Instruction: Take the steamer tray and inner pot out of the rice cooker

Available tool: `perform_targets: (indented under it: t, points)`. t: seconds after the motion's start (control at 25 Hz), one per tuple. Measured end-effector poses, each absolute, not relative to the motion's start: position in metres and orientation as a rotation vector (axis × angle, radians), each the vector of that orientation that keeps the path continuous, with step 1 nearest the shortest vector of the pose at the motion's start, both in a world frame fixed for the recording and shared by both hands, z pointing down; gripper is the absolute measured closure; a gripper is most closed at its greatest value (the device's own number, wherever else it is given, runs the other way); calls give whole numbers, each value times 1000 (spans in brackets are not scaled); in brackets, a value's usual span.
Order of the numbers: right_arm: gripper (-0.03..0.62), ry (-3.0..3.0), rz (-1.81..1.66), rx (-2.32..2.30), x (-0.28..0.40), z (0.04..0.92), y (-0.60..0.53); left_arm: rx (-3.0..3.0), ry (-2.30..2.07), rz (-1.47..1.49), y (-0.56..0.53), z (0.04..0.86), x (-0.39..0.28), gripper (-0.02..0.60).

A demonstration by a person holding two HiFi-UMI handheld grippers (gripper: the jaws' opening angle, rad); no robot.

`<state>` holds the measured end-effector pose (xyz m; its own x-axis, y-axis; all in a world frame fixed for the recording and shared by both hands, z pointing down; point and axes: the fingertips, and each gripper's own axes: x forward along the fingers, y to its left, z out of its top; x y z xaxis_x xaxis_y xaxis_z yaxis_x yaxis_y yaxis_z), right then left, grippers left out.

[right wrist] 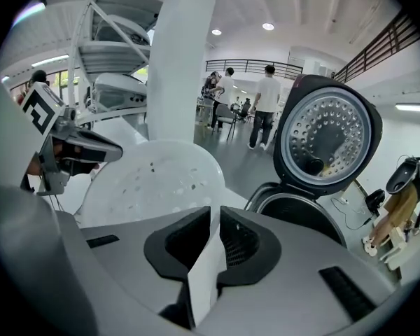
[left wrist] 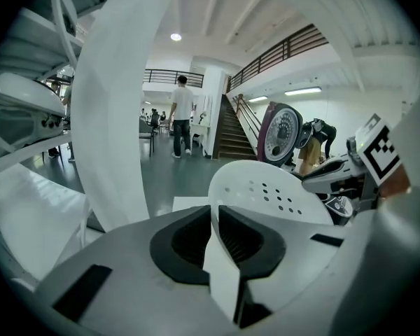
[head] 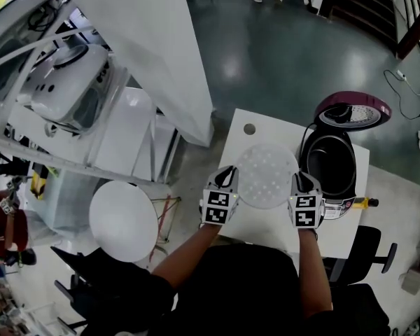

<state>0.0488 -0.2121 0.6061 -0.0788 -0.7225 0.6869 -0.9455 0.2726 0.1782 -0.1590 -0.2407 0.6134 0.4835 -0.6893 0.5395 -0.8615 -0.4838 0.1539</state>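
Steamer tray is out of the cooker and hangs between the two grippers, and that's the picture that matters. The left gripper has its jaws nearly together, pinching the tray's rim on its own inner side. The right gripper does the same on the opposite edge.

Seen from the left gripper view, the white rim runs edge-on straight down between the dark pads. The perforated disc fans out ahead and to the right of that gripper. The right gripper view mirrors it: rim clamped between the jaws of the gripper, tray spreading ahead and left.

So the tray spans the gap, level side to side, with bare white table under both grippers. That looks like the landing spot, I'd say: both sides need to go down together or the disc tips.

And the rice cooker sits just off the right gripper's outer side, lid up. The inner pot is inside it, not yet lifted. The right gripper is clearly the nearer one for that.
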Motion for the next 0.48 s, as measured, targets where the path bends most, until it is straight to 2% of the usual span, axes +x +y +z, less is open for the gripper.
perform_targets:
  t: [0.48]
  points:
    - [557,-1770,588,1407,12,710,-189,2233,-1209,756,-231,706,-194,549]
